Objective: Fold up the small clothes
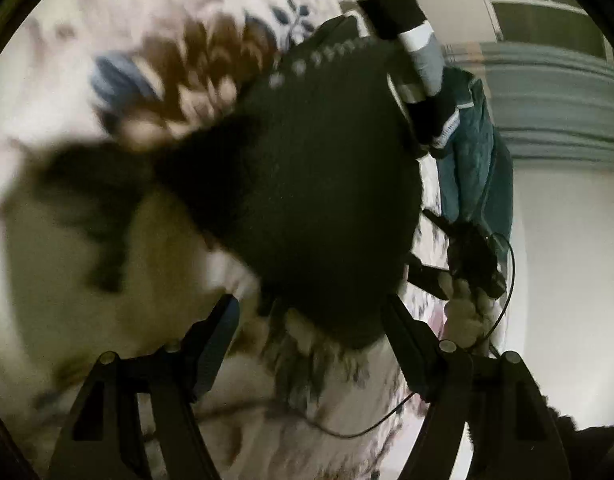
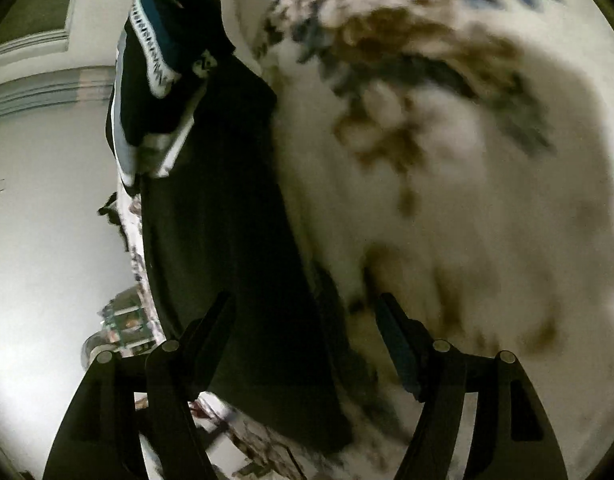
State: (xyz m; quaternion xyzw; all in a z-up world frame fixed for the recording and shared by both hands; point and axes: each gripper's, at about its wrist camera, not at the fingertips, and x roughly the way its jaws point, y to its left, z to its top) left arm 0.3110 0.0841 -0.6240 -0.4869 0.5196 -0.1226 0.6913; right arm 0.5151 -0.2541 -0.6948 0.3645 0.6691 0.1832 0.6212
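Both grippers stood spread, nothing pinched: left gripper (image 1: 311,320), right gripper (image 2: 303,320). Dark garment (image 1: 307,184) lay on floral bedspread (image 2: 487,200) near its edge. Risk: fingers snag the bedspread w/ garment, or fold slumps.

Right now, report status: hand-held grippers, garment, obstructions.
Both hand-held grippers, left and right, open, empty. Black garment flat on floral bedspread. Folded clothes pile beside it.

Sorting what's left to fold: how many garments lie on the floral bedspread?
2, perhaps more hidden: a black garment spread near both open grippers, and a dark bundle with white and teal bands beyond it.
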